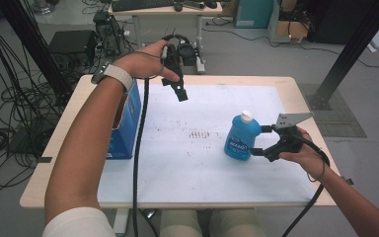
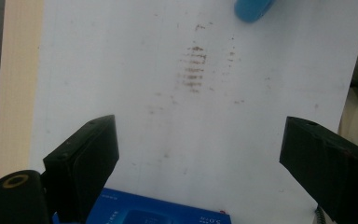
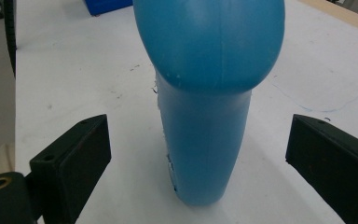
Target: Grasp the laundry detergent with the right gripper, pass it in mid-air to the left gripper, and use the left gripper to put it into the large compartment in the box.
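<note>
A person's two forearms reach in over a pale worktop [image 1: 187, 182] covered with a white sheet. The right hand-held gripper [image 1: 262, 140] sits low over the worktop with its black jaws spread wide. A blue bottle [image 1: 240, 137] with a white cap stands upright between those jaws, with clear gaps on both sides, so neither jaw touches it. In the right gripper view the blue bottle [image 3: 208, 93] rises straight ahead of the gripper, its base resting on the white sheet between the jaw tips.

The left hand-held gripper [image 1: 180, 91] is raised above the far part of the worktop, well apart from the bottle, pointing down. Its jaws are also wide open with nothing between them. In the left gripper view, smudged brown marks [image 2: 195, 67] lie on the sheet ahead of the jaws. A blue box [image 1: 127, 121] stands on the worktop just below that arm, beside the wrist.
</note>
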